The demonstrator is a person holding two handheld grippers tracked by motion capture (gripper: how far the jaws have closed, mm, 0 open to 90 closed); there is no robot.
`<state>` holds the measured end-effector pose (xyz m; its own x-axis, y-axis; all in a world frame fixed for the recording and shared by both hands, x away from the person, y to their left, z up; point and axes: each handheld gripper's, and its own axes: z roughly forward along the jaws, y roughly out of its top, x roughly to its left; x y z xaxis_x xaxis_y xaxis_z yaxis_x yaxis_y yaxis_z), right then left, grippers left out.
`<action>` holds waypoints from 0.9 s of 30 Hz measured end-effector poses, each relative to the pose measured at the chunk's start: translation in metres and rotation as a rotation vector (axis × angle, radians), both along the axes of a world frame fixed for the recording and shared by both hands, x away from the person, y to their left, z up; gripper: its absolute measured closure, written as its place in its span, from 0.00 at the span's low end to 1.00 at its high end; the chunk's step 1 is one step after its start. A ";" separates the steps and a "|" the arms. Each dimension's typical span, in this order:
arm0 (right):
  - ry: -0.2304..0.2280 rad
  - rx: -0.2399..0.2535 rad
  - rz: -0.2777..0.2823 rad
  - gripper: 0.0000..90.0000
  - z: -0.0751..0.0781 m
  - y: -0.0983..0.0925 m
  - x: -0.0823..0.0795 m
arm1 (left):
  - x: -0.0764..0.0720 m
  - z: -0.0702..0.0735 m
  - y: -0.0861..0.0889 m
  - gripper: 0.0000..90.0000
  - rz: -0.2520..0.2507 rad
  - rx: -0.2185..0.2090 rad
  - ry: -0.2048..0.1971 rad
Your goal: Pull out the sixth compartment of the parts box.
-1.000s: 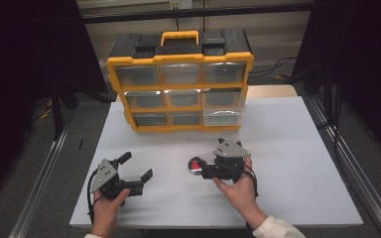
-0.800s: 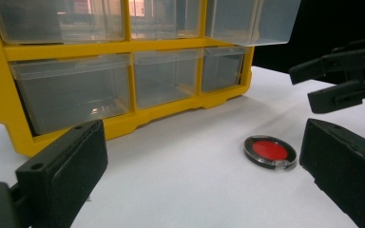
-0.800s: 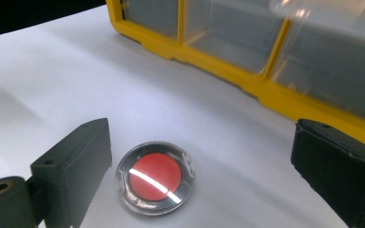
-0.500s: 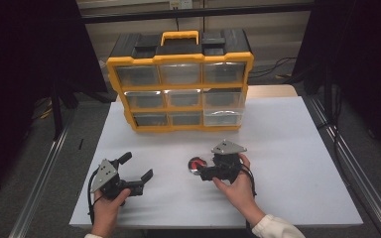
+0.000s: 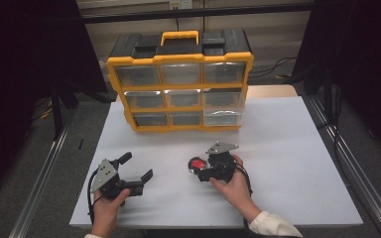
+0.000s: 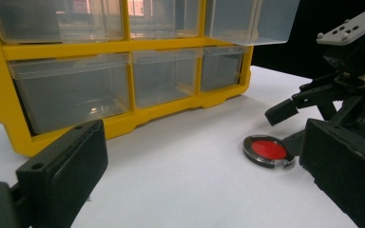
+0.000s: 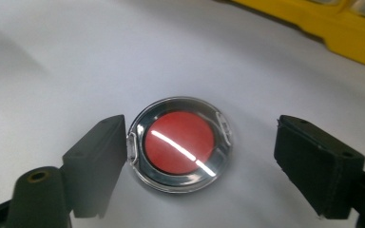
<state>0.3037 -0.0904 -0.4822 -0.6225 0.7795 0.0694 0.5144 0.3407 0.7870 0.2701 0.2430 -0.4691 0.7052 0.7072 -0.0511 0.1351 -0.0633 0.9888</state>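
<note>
The compact (image 7: pixel 179 142), a round red-filled case with a clear lid, lies flat on the table (image 5: pixel 287 148), lid up, in front of the drawer cabinet (image 5: pixel 181 84) and well apart from it. Being round, it has no long axis; its small hinge and latch tabs sit on opposite sides, roughly along the line between the jaws. The right gripper (image 7: pixel 197 156) straddles it. Its jaws have just been closing but stand apart: one pad is touching or nearly touching the rim, the other is clear of it. To grip well, centre the case between the pads, keep them low enough to bear on the rim rather than the lid, and close squarely so the case does not slide or tip. The left gripper (image 5: pixel 138 168) rests near the table's front, jaws apart, holding nothing.
</note>
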 end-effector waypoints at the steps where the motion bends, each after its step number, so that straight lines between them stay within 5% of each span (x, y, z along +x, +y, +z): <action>1: 0.002 -0.009 0.009 0.23 -0.001 0.002 0.001 | 0.000 0.000 0.000 0.02 0.009 0.005 0.000; 9: 0.018 -0.051 0.078 0.24 -0.004 0.008 0.009 | 0.000 0.000 0.001 0.02 0.004 0.003 -0.001; 14: 0.050 -0.060 0.088 0.25 -0.007 0.011 0.010 | 0.000 0.000 0.001 0.02 0.004 0.018 -0.001; 27: 0.042 -0.085 0.118 0.33 -0.007 0.014 0.011 | 0.001 0.000 0.001 0.03 0.000 0.011 -0.003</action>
